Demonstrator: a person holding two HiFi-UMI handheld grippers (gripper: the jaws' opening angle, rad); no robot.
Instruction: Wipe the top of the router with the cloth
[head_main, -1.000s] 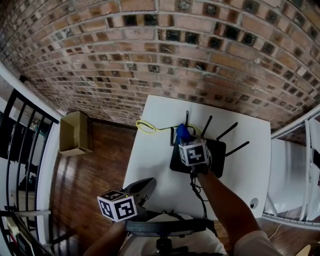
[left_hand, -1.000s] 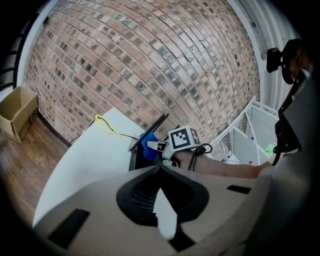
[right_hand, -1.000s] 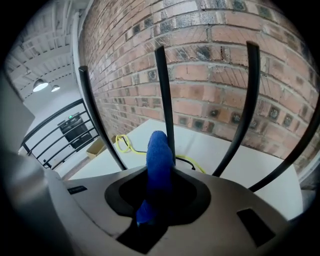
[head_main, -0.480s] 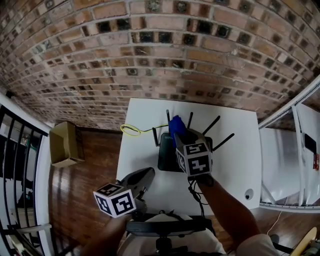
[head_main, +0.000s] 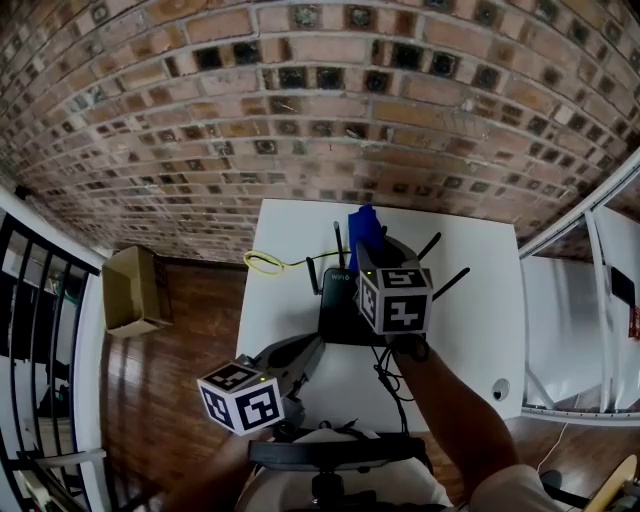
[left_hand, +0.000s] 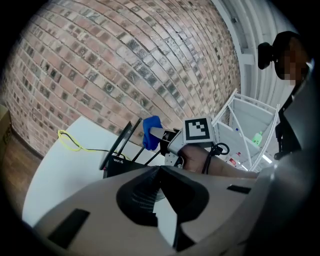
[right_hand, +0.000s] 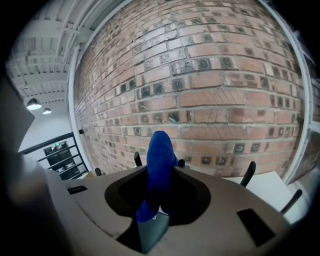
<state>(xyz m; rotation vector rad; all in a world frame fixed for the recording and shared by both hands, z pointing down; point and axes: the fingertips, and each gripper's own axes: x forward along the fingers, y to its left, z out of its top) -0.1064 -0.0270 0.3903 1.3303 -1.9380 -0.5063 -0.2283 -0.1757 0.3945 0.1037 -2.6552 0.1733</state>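
Blue cloth (head_main: 362, 226) is pinched between the closed fingers of the right gripper (head_main: 370, 245), over the back edge of the black router (head_main: 338, 312) on the white table (head_main: 285, 235). The left gripper (head_main: 298, 357) hovers at the table's near edge, fingers together on nothing. A cardboard box (head_main: 130, 290) sits on the wooden floor (head_main: 195, 335); what it holds cannot be seen.

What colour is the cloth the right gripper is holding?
The cloth is bright blue, clearest in the right gripper view.
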